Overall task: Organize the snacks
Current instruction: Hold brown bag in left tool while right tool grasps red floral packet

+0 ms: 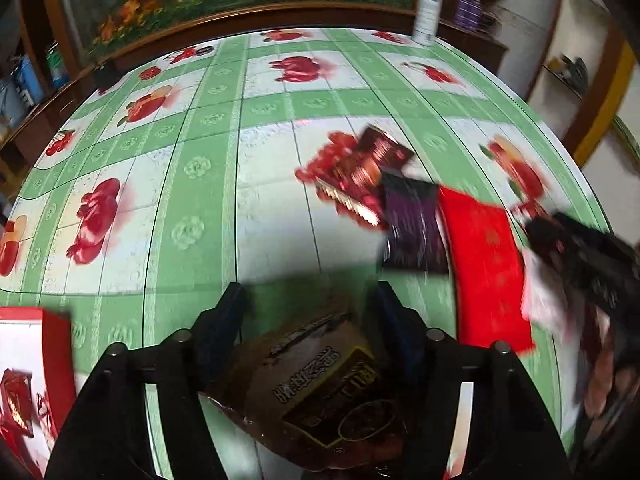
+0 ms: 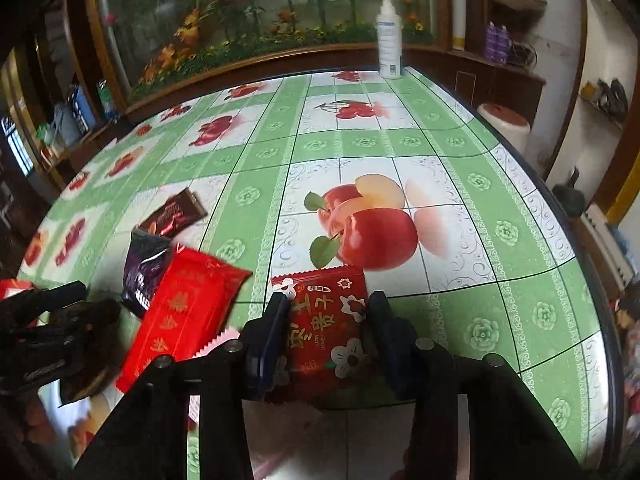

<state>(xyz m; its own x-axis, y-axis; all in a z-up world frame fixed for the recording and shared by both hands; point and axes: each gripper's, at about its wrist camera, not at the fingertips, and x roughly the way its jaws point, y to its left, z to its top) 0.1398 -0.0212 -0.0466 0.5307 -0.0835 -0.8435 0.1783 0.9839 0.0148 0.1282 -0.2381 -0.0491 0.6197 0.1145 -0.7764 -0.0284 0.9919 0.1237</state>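
My left gripper (image 1: 308, 316) holds a brown snack packet (image 1: 320, 392); my right gripper (image 2: 328, 320) pinches a red flowered packet (image 2: 326, 324) at 6 o'clock. Loose grips may drop them onto the table (image 2: 460, 200).

White spray bottle (image 2: 389, 38) stands on tablecloth (image 2: 460, 216).

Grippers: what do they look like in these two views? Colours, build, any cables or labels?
Both match: the left gripper and right gripper each have two dark blue, flat-sided fingers on black angular arms, with round silver bolt heads along a black crossbar. No cables or sleeves visible. Seen from outside in the right wrist view, the left gripper's body is black, with faint lettering too blurred to read.
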